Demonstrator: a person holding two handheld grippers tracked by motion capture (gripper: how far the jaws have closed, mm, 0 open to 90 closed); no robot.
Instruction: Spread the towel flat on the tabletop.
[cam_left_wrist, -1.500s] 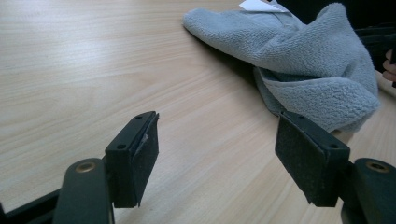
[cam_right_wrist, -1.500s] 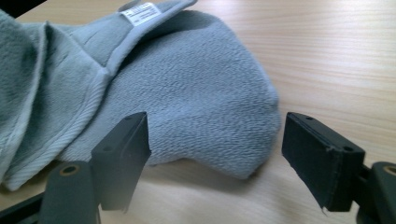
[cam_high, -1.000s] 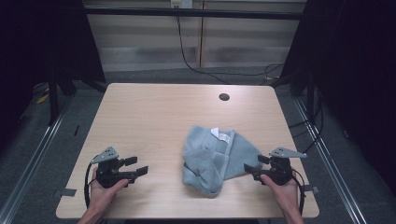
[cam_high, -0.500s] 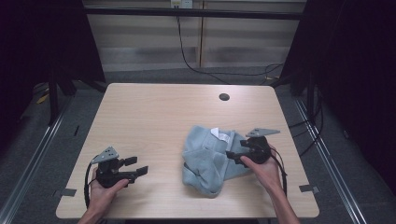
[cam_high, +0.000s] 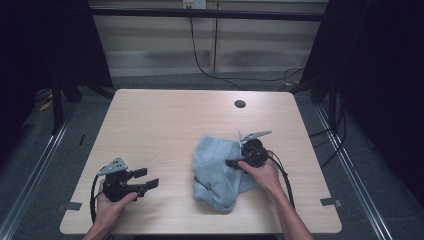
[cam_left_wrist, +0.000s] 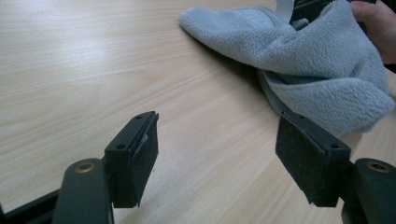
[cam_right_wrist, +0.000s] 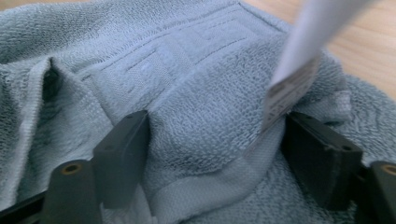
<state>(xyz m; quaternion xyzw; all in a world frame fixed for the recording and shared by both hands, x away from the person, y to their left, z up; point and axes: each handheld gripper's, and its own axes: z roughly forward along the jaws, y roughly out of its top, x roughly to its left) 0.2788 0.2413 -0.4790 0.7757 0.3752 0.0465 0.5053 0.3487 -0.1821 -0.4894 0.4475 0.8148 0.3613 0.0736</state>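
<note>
A crumpled grey-blue towel (cam_high: 218, 175) lies right of the table's middle, toward the front. My right gripper (cam_high: 234, 162) rests on the towel's right part with its jaws pointing left into the cloth. In the right gripper view this gripper (cam_right_wrist: 217, 130) is open, and a raised fold of towel (cam_right_wrist: 196, 93) sits between its jaws. A white tag (cam_right_wrist: 299, 70) hangs by the right jaw. My left gripper (cam_high: 146, 178) rests open near the front left, with nothing in it. In the left gripper view its jaws (cam_left_wrist: 217, 135) frame bare wood, and the towel (cam_left_wrist: 303, 60) lies ahead to the right.
The wooden table (cam_high: 165, 125) has a round cable hole (cam_high: 240, 104) at the back. Tape marks sit at the front corners (cam_high: 73, 205) (cam_high: 328, 201). Cables run across the floor behind the table. Dark frame posts stand at both sides.
My right gripper has moved from the table's right front edge leftward and away onto the towel. The left gripper has stayed put.
</note>
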